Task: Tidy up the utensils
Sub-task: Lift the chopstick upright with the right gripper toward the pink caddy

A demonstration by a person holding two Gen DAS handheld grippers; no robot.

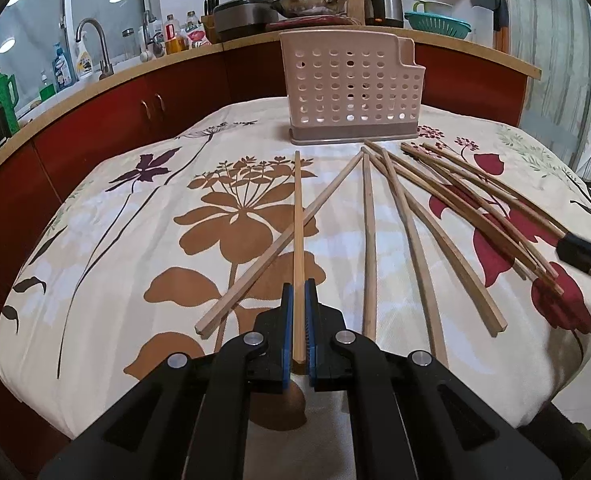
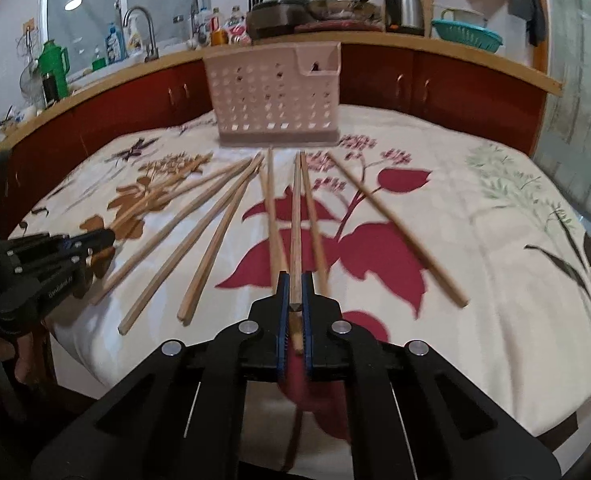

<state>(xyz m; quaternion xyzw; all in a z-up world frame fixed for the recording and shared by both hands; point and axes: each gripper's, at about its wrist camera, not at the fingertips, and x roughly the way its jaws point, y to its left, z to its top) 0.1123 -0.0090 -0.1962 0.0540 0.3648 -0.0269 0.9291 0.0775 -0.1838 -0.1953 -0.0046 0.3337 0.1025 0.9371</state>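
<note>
Left gripper [image 1: 298,292]: jaws closed on one chopstick [image 1: 298,216], blue pads [image 1: 288,320] pressing its near end from both sides. The stick runs straight ahead from the jaws toward the holder [image 1: 351,92] and crosses over a second, paler chopstick [image 1: 279,246] lying diagonally on the cloth [image 1: 107,248].

Right gripper [image 2: 294,280]: jaws closed on another chopstick [image 2: 295,216], clamped near its thick end, with the butt showing between the pads. The stick points forward at the holder. This view is motion-blurred.

Loose chopsticks [image 1: 435,216]: a fan of them flat on the floral cloth between the two grippers, narrow ends converging toward the base of the holder, thick ends spread toward the near edge. Several on the right overlap over the red flower print.

Holder: pale pink, perforated, upright on the cloth just beyond the stick tips, with a lower compartment at its right end. Whether anything is inside cannot be told.

Behind: counter [image 1: 199,54] with tap [image 1: 95,44], bottles, wok [image 1: 311,2], kettle [image 1: 383,2] and teal colander [image 1: 435,24].
</note>
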